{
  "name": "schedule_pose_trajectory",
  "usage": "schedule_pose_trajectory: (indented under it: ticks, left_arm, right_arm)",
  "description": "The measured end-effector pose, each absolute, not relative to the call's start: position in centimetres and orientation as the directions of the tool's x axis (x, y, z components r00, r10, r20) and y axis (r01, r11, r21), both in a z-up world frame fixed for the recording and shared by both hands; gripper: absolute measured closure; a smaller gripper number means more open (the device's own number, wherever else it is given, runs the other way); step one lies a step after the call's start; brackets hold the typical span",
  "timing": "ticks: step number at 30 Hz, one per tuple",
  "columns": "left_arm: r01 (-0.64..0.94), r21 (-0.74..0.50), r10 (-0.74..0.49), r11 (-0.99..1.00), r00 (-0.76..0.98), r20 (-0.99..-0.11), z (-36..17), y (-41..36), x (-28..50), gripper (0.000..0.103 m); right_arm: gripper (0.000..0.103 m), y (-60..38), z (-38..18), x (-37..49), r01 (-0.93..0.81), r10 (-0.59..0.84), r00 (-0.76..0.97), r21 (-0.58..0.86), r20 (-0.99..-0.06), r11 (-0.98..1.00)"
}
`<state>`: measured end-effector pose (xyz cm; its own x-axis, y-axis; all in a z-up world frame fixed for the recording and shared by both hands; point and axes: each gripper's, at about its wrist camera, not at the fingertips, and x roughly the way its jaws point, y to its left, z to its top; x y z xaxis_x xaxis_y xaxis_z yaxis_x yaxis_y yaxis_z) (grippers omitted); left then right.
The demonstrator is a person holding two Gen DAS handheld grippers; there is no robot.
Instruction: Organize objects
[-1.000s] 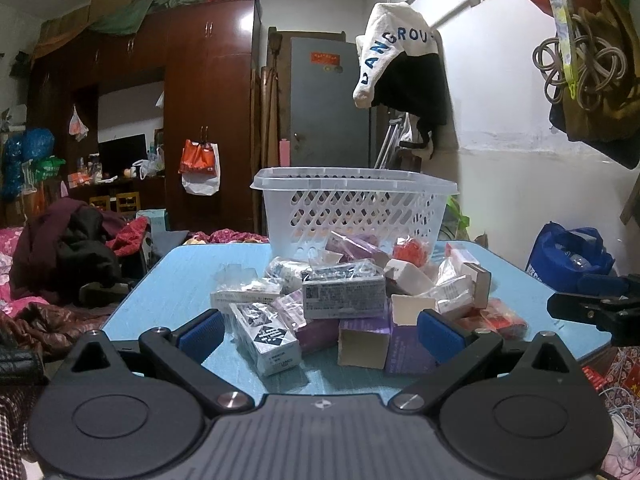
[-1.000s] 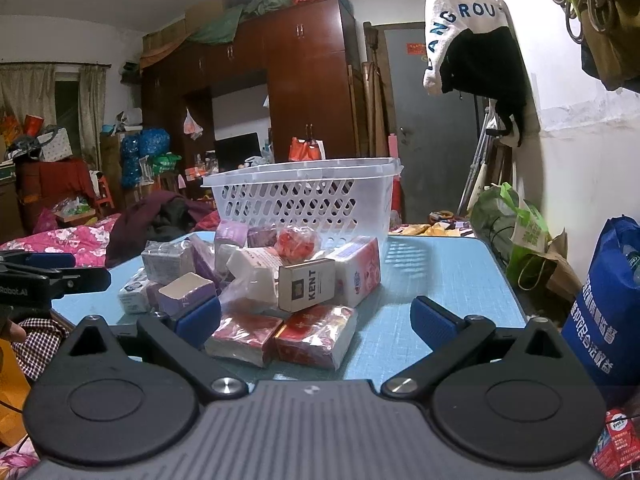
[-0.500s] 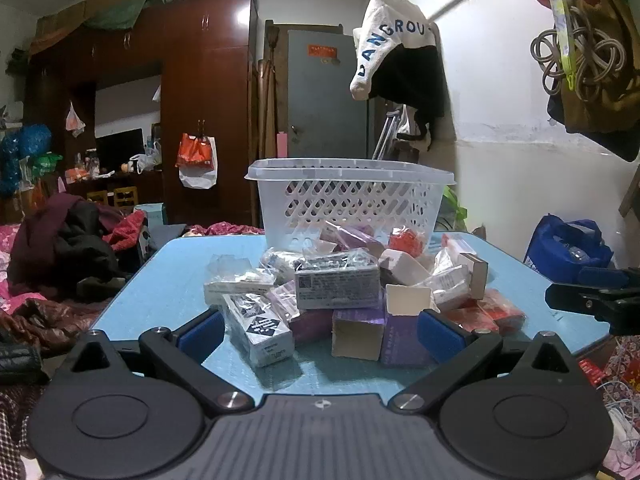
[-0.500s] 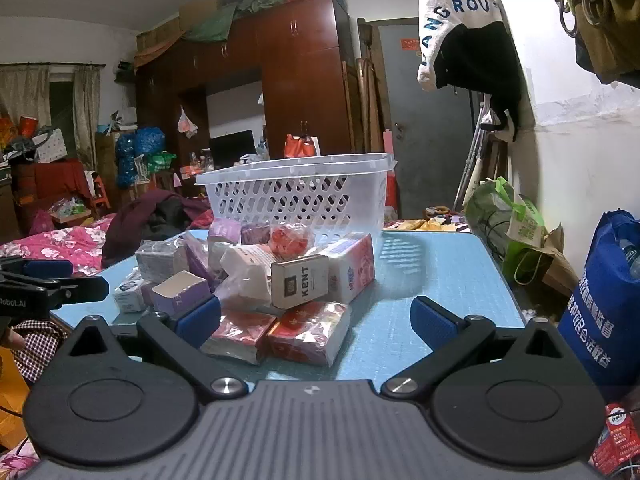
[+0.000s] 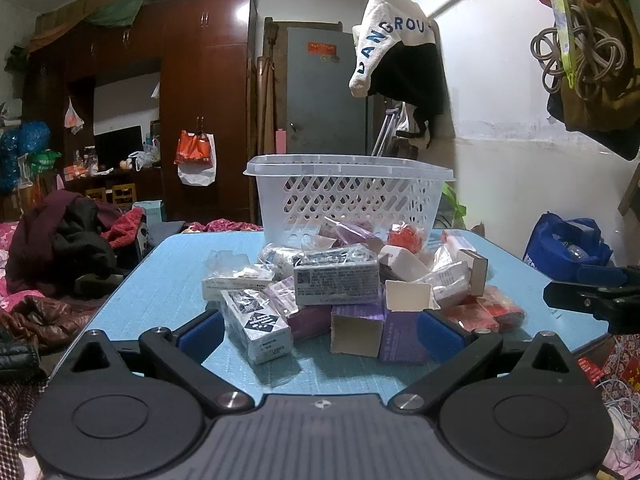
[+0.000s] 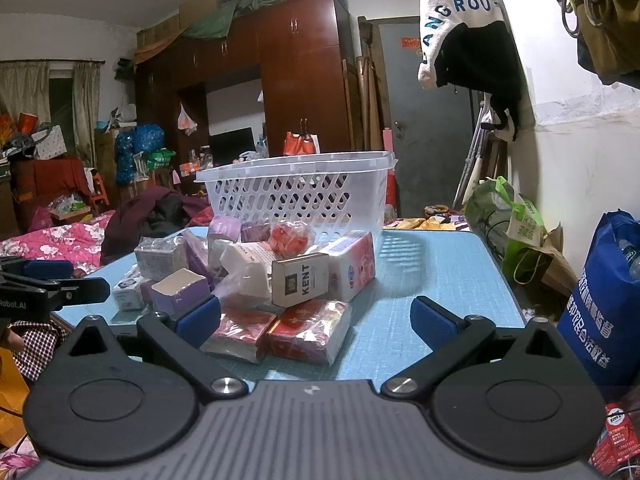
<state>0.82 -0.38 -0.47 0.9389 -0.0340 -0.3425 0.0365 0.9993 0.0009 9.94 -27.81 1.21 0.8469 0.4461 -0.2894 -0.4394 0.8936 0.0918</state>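
Both grippers, left [image 5: 318, 326] and right [image 6: 316, 316], wide, empty, low before the pile [image 5: 352, 280]; basket [image 5: 348, 196] behind, seemingly empty, ready for loading.

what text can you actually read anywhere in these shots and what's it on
"KENT": on the white carton leaning on the pile.
"ANGROU": on the white and black garment hanging on the wall; its ends are cut off.
"Robot.AI": on the left gripper, seen from the right wrist view.
Print on the blue bag, the grey box and the door sign is too small or blurred to read.
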Motion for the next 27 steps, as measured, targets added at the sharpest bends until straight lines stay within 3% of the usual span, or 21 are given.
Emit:
schedule_pose_trajectory:
  ticks: [27]
  left_arm:
    - [0.056,0.000,-0.052,0.998,0.938,-0.343,-0.62,-0.40,0.96,0.000]
  right_arm:
    - [0.000,-27.29,1.21,9.90,-0.448,0.450,0.836,0.084,-0.313,0.890]
